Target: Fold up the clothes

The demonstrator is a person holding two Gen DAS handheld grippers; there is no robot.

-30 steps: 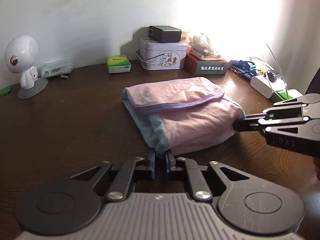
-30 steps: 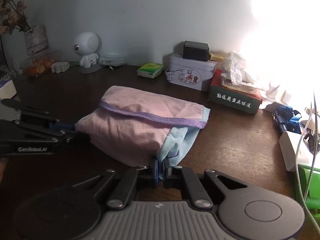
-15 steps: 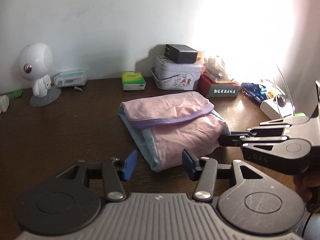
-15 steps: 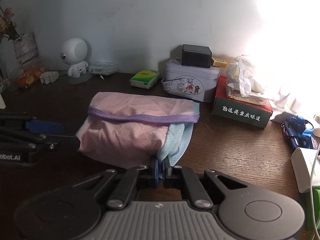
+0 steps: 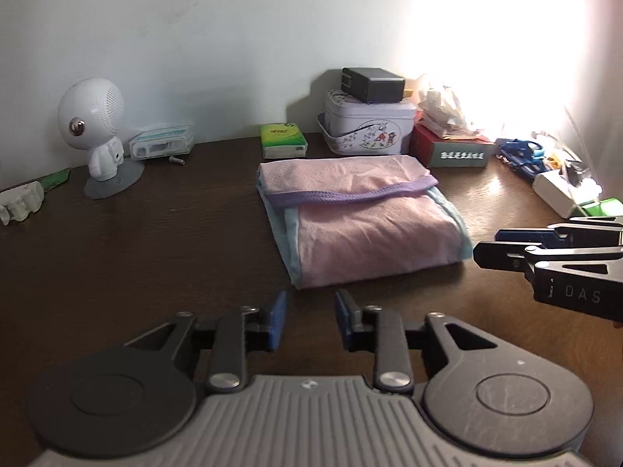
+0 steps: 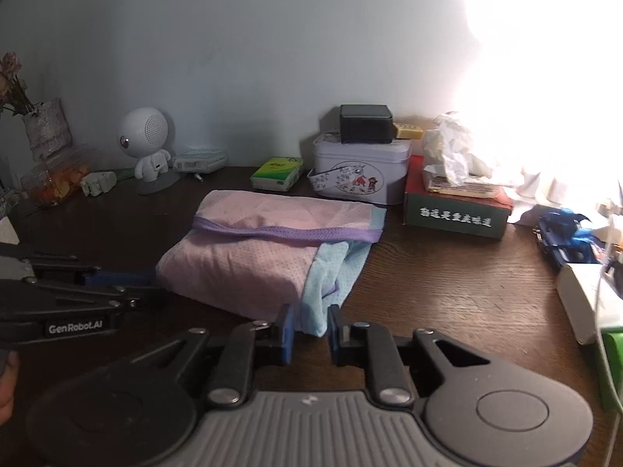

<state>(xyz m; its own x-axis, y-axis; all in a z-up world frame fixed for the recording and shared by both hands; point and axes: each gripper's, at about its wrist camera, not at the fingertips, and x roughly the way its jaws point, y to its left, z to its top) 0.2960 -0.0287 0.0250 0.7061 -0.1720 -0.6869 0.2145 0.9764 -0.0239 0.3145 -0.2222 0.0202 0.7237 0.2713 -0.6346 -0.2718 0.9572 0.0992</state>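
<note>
The left gripper pointed forward and down, its jaws apart after just opening, with nothing between the blue pads. In the right wrist view it reached in from the left edge, fingers level. The right gripper also tilted downward, its jaws having just opened; the pads stood parted and pressed on nothing. Seen from the left wrist, it came in from the right edge. Part of a hand showed behind the left gripper.
</note>
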